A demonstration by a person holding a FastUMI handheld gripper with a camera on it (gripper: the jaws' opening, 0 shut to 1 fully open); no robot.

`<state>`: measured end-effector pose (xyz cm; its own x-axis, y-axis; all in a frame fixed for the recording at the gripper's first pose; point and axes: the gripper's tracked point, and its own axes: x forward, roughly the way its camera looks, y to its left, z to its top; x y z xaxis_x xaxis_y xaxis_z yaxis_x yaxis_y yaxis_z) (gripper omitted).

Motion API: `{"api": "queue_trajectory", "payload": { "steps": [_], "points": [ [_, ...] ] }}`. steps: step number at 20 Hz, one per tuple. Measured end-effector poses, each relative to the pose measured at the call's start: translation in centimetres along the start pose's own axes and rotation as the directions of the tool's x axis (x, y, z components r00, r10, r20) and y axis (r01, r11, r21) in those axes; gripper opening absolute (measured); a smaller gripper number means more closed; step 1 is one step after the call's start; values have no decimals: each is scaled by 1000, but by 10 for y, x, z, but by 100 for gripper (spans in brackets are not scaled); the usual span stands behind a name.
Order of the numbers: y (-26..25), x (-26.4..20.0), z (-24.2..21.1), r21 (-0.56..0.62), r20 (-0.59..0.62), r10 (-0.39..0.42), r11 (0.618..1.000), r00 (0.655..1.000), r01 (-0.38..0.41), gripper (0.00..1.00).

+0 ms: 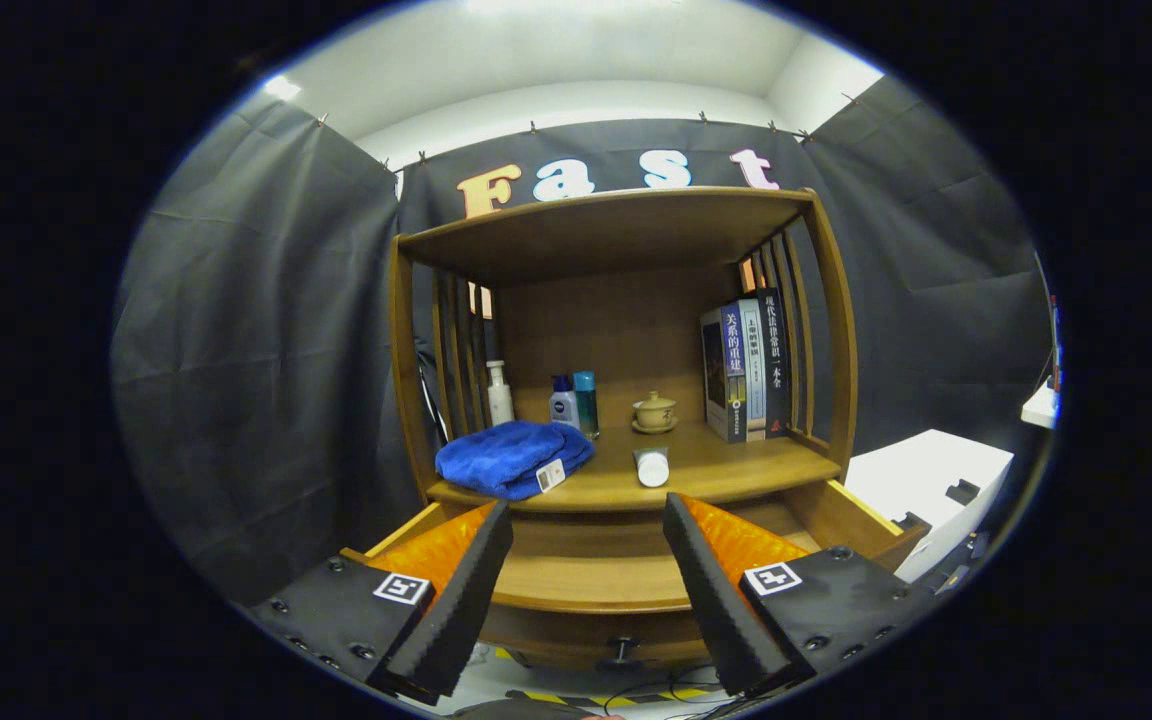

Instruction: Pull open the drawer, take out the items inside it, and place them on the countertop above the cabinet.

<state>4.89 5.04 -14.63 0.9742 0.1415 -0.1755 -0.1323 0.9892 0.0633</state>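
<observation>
Fingers point(586, 520) spread wide, gripping nothing, over the pulled-out drawer point(586, 585). Beyond them on bench point(736, 465): blue towel point(511, 455) w/ white tube point(652, 467) lying apart.

We see a wooden cabinet point(826, 330), smooth with a satin sheen; the countertop point(736, 465) and the pulled-out drawer point(591, 580) look like the same wood. The drawer knob point(622, 650) looks like dark metal. The blue towel point(511, 455) is soft, fluffy cloth, matt. The bottles point(574, 402) at the far side look like glossy plastic, and so does the white tube point(652, 467) lying near the front edge. The small lidded cup point(655, 411) looks like glazed ceramic. The books point(746, 365) have glossy paper covers. The gripper point(586, 520) fingers are spread apart, with ribbed matt pads point(471, 590).
</observation>
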Motion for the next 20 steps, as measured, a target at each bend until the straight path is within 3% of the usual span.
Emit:
{"api": "queue_trajectory", "payload": {
  "steps": [14,20],
  "points": [
    [-20,-3,-116,-56,-99,-91,995,991,86,99],
    [-29,13,-137,-34,-124,-123,992,985,119,99]
  ]
}}
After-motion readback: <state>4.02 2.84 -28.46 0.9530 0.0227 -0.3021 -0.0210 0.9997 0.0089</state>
